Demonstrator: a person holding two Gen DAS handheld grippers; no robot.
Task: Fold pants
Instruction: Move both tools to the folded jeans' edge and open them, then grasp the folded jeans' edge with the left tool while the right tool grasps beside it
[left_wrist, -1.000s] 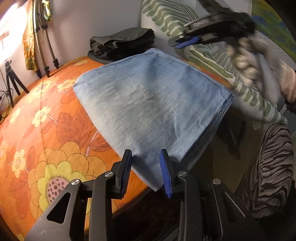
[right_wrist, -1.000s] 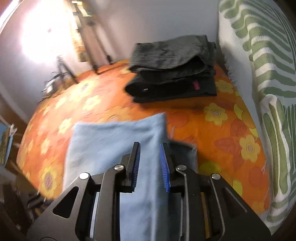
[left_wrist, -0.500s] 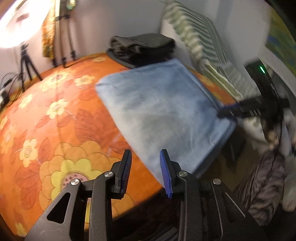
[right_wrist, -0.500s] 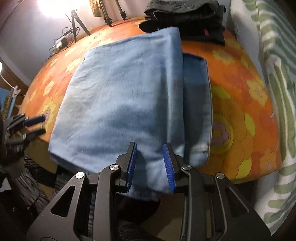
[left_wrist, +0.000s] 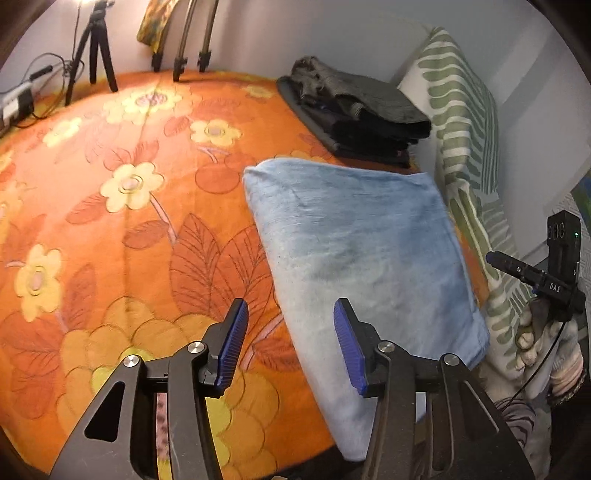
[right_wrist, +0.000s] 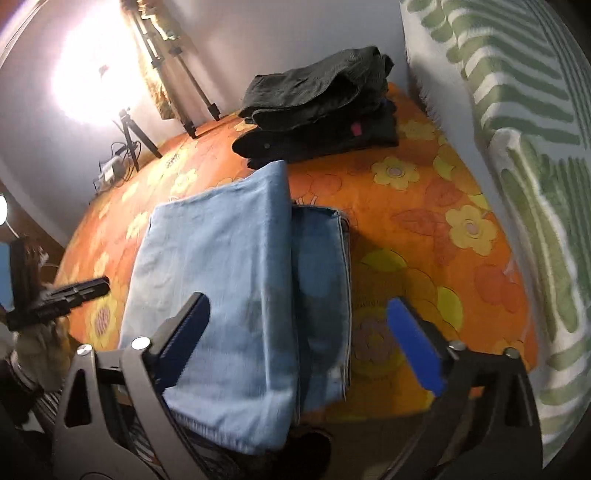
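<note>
The folded light-blue pants (left_wrist: 362, 251) lie on the orange flowered bed (left_wrist: 122, 206), near its front edge, with a narrower folded layer showing along one side in the right wrist view. Behind them, toward the wall, sits a stack of dark folded clothes (right_wrist: 321, 107), just apart from the blue fabric. The left gripper (left_wrist: 288, 343) points down at a slant over the near corner of the pants; its jaws have just been opening and stand partly spread, with nothing pinched between them. The right gripper (right_wrist: 299, 343) angles down over the front edge of the pants; its jaws have just been opening and are spread wide, clear of the cloth. A gloved hand (left_wrist: 546, 354) grips the right gripper's handle beside the striped green-and-white blanket (left_wrist: 469, 122).
</note>
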